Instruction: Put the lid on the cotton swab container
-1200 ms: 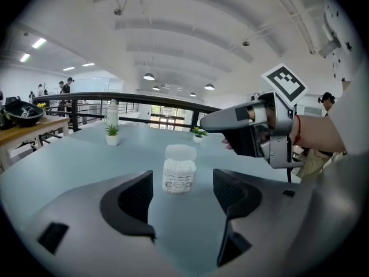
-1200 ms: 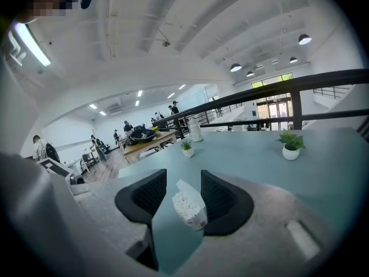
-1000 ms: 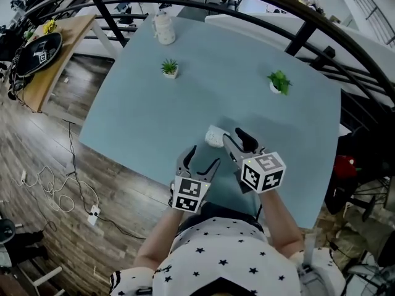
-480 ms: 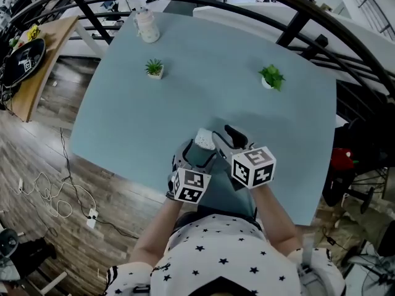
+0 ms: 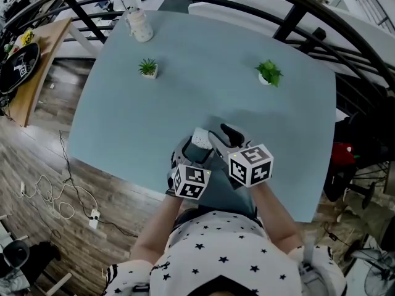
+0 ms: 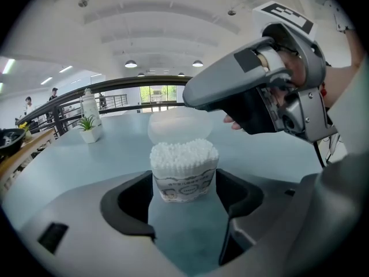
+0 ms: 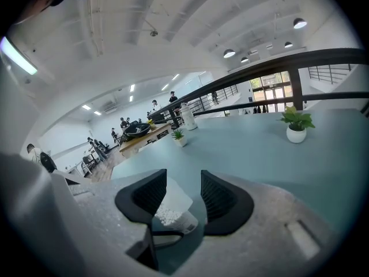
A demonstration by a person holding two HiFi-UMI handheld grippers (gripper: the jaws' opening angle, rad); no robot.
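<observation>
Cotton swab container [image 6: 184, 172] is standing uncapped at the lower middle of the table, with the lid hovering over it.
Teal table [image 5: 203, 85] is filling the head view, a black railing [image 5: 296, 17] curving across the top. The left gripper [image 6: 184, 203] is bracketing the container, its jaws having just been opening and now standing wide apart on either side without pressing. The right gripper [image 7: 183, 192] is clamping the clear lid [image 6: 179, 126] just above and behind the swab tips, its grey body crowding the upper right of the left gripper view. Two potted plants [image 5: 147, 68] [image 5: 268, 74] and a white bottle [image 5: 139, 25] are sitting well apart, farther up.
</observation>
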